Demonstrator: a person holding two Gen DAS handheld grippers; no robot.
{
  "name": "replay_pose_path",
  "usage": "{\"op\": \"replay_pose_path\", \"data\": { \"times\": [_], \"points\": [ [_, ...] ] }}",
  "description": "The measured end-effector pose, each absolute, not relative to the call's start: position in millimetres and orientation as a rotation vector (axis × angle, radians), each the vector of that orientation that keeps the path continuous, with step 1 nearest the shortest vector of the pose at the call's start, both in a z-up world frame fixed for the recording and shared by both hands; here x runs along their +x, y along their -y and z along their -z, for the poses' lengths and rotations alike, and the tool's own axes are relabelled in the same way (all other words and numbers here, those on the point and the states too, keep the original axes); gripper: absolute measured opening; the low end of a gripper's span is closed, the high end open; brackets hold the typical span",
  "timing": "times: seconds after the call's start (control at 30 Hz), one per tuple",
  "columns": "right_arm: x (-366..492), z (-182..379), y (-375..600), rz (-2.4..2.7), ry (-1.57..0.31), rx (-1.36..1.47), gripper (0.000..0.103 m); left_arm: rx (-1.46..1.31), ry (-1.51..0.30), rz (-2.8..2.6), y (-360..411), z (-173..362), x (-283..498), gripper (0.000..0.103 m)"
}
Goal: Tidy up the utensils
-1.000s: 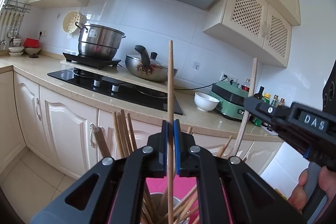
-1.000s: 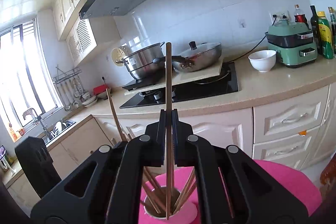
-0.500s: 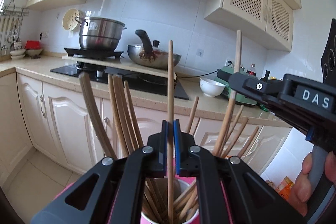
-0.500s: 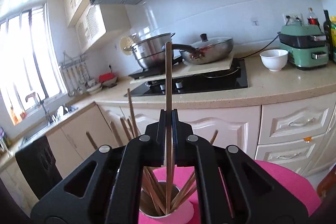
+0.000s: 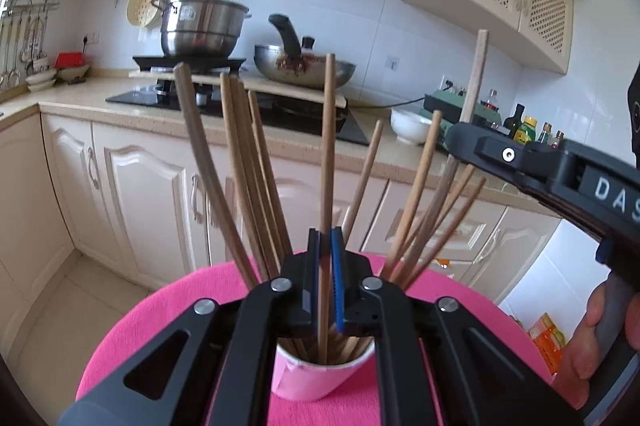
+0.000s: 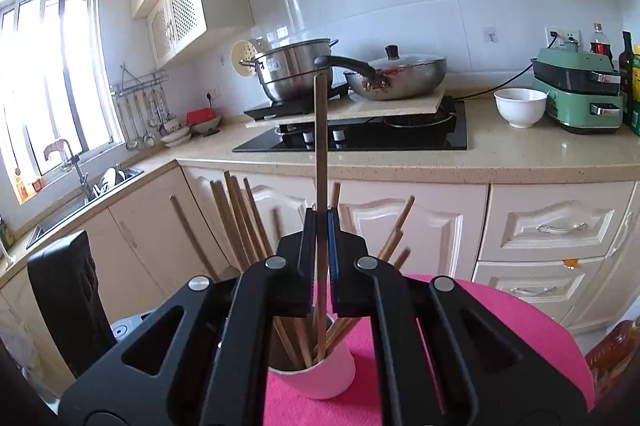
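Observation:
A pink cup [image 5: 320,378] stands on a round pink table [image 5: 160,310] and holds several wooden chopsticks [image 5: 236,182]. My left gripper [image 5: 326,246] is right above the cup; its jaws stand slightly apart around one upright chopstick [image 5: 329,146] whose lower end is in the cup. My right gripper [image 6: 319,226] is shut on another upright chopstick [image 6: 320,138], its tip down in the same cup [image 6: 320,374]. The right gripper also shows in the left wrist view [image 5: 460,138], gripping its chopstick [image 5: 474,74].
A kitchen counter [image 6: 520,154] runs behind the table, with a black hob, a steel pot [image 6: 296,66], a pan [image 6: 400,74], a white bowl [image 6: 520,106], a green appliance and bottles. A sink [image 6: 80,186] lies at the left under the window.
Both grippers have come down towards the cup with their chopsticks, whose lower ends now stand inside it. The left jaws have parted slightly.

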State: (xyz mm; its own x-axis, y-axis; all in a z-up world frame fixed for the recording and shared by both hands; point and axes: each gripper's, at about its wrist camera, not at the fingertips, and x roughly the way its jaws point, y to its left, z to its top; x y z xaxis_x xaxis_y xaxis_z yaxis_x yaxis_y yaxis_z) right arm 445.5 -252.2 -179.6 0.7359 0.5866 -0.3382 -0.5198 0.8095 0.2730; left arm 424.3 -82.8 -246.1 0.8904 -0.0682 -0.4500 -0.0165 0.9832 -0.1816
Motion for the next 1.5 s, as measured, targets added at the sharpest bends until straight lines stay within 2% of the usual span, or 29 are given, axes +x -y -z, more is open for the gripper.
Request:
{"op": "replay_pose_path", "data": {
  "times": [0.17, 0.23, 0.33, 0.43, 0.63, 1.0, 1.1, 1.13, 1.17, 1.2, 1.23, 1.4, 1.5],
  "points": [
    [440, 184, 249, -0.609, -0.453, 0.142, 0.006, -0.184, -0.522, 0.020, 82, 246, 419, 0.009],
    [439, 185, 248, -0.609, -0.461, 0.144, 0.006, -0.192, -0.533, 0.012, 80, 244, 415, 0.024],
    [436, 187, 246, -0.613, -0.474, 0.129, 0.006, -0.181, -0.546, 0.007, 80, 239, 407, 0.025],
    [432, 191, 245, -0.616, -0.492, 0.123, 0.007, -0.171, -0.559, -0.008, 78, 233, 399, 0.031],
    [423, 195, 236, -0.631, -0.527, 0.084, 0.007, -0.162, -0.572, -0.036, 74, 222, 381, 0.036],
    [413, 199, 228, -0.645, -0.574, 0.061, 0.009, -0.169, -0.631, -0.128, 53, 205, 347, 0.036],
    [409, 191, 230, -0.631, -0.590, 0.084, 0.009, -0.173, -0.646, -0.156, 48, 195, 339, 0.046],
    [408, 188, 231, -0.631, -0.591, 0.088, 0.013, -0.172, -0.650, -0.161, 47, 191, 337, 0.047],
    [406, 184, 232, -0.628, -0.591, 0.089, 0.028, -0.168, -0.652, -0.166, 46, 186, 333, 0.048],
    [401, 177, 234, -0.625, -0.582, 0.087, 0.037, -0.163, -0.651, -0.172, 46, 180, 330, 0.050],
    [397, 171, 236, -0.620, -0.566, 0.089, 0.054, -0.157, -0.651, -0.177, 45, 174, 326, 0.052],
    [365, 128, 247, -0.604, -0.523, 0.099, 0.055, -0.158, -0.623, -0.169, 44, 137, 296, 0.055],
    [329, 98, 248, -0.552, -0.486, 0.047, 0.059, -0.157, -0.600, -0.147, 45, 112, 271, 0.057]
  ]
}}
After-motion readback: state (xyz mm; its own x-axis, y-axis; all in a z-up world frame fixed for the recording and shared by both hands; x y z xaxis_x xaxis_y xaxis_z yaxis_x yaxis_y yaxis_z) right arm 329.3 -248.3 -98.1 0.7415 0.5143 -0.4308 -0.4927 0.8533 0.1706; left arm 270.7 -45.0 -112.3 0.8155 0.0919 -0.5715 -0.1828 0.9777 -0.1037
